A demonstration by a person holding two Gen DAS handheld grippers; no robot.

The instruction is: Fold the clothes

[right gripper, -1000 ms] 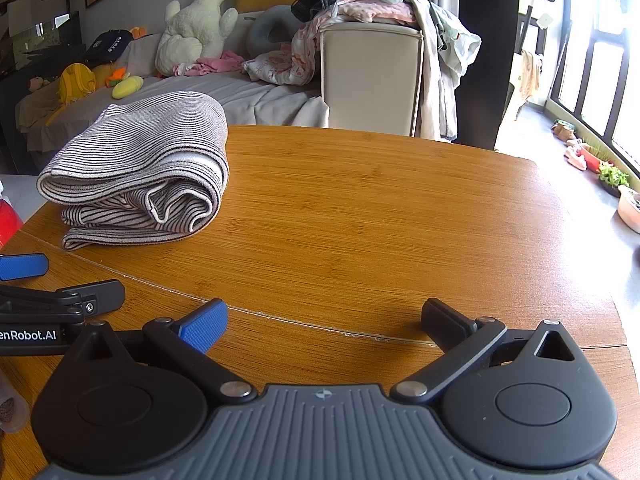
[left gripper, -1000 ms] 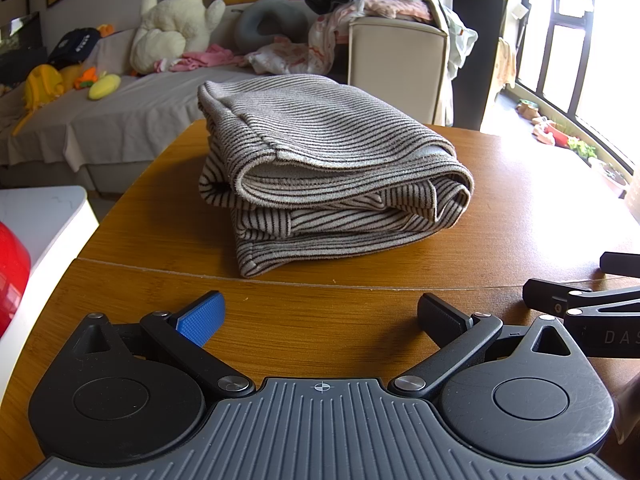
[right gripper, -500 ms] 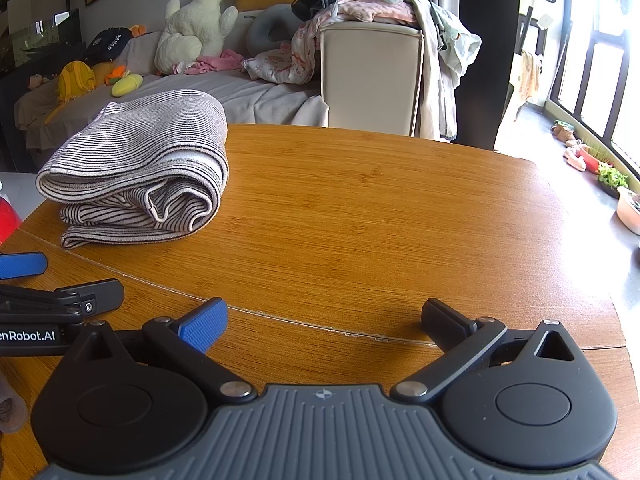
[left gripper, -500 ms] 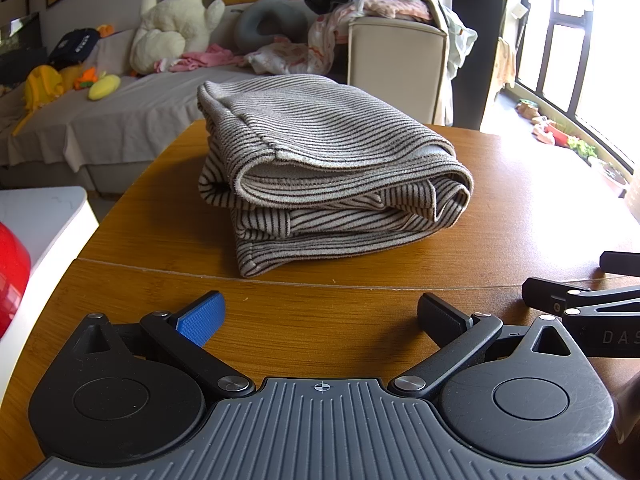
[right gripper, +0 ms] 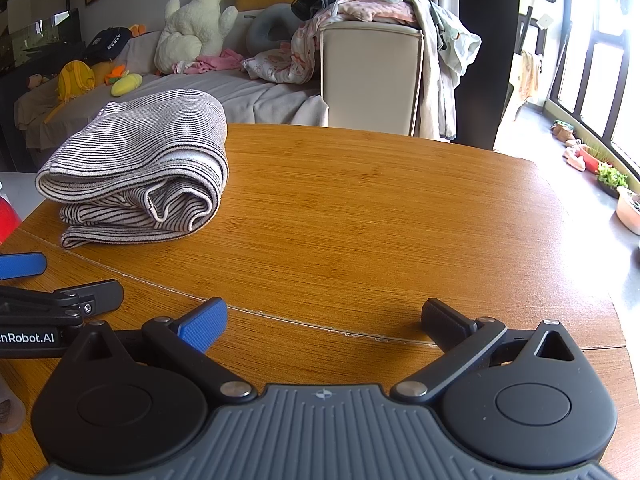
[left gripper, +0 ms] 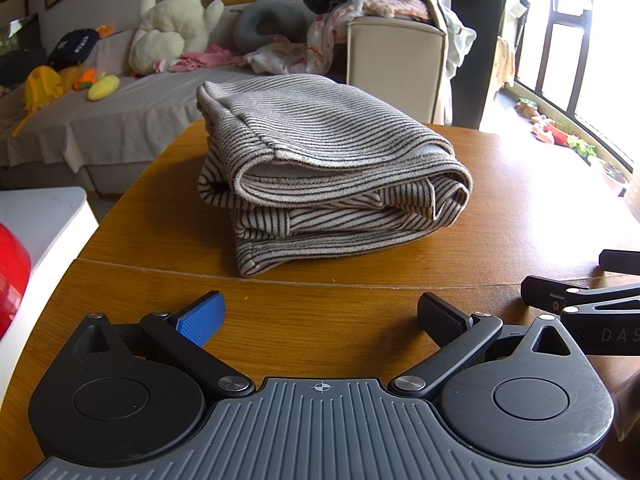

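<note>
A grey-and-white striped garment (left gripper: 332, 172) lies folded in a thick bundle on the wooden table (left gripper: 520, 208). My left gripper (left gripper: 318, 314) rests low near the table's front edge, a short way before the bundle, open with nothing between its fingers. In the right wrist view the same bundle (right gripper: 140, 168) sits at the far left. My right gripper (right gripper: 324, 318) is open over bare wood, empty, well to the right of the garment. Each gripper shows at the edge of the other's view: the right gripper (left gripper: 580, 300) and the left gripper (right gripper: 60, 300).
A seam (right gripper: 320, 324) crosses the tabletop just ahead of both grippers. Behind the table stand a beige chair (right gripper: 372, 76) heaped with clothes and a sofa (left gripper: 120, 120) with plush toys. A white surface (left gripper: 40, 220) and a red object (left gripper: 12, 272) lie left.
</note>
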